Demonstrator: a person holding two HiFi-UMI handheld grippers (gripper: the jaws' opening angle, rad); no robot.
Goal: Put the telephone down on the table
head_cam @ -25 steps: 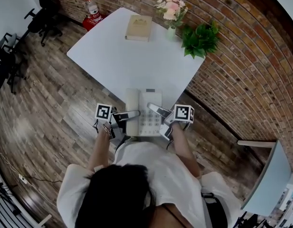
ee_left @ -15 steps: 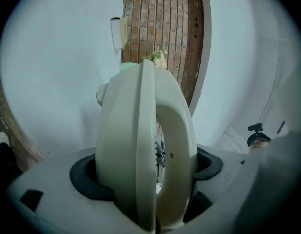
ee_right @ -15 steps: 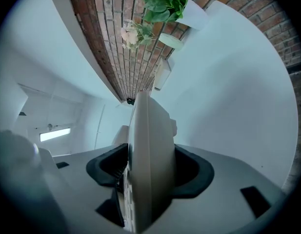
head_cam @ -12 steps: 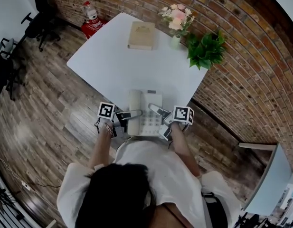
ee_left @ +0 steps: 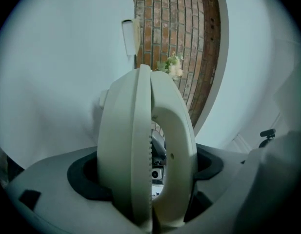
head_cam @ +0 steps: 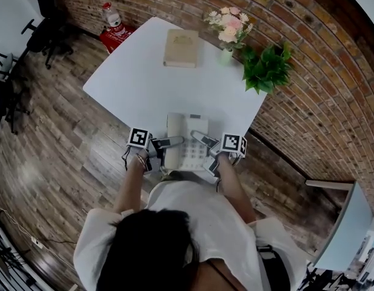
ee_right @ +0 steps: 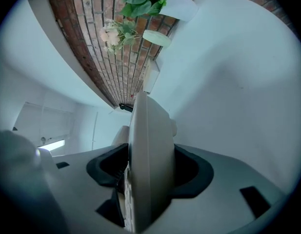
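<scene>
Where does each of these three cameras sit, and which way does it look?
Head view: on the person's head, looking steeply down at the table; shows hair, forearms, left tool, right tool.
Left gripper view: on the left tool, looking along jaws clamping the telephone.
Right gripper view: likewise, on the right tool.
Shared: telephone, flowers.

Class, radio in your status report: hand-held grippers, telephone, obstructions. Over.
Both clamped on telephone: left hand-held gripper, right hand-held gripper. Phone at near edge of table, touchdown unclear. Far end: book, flowers, plant, well clear.
</scene>
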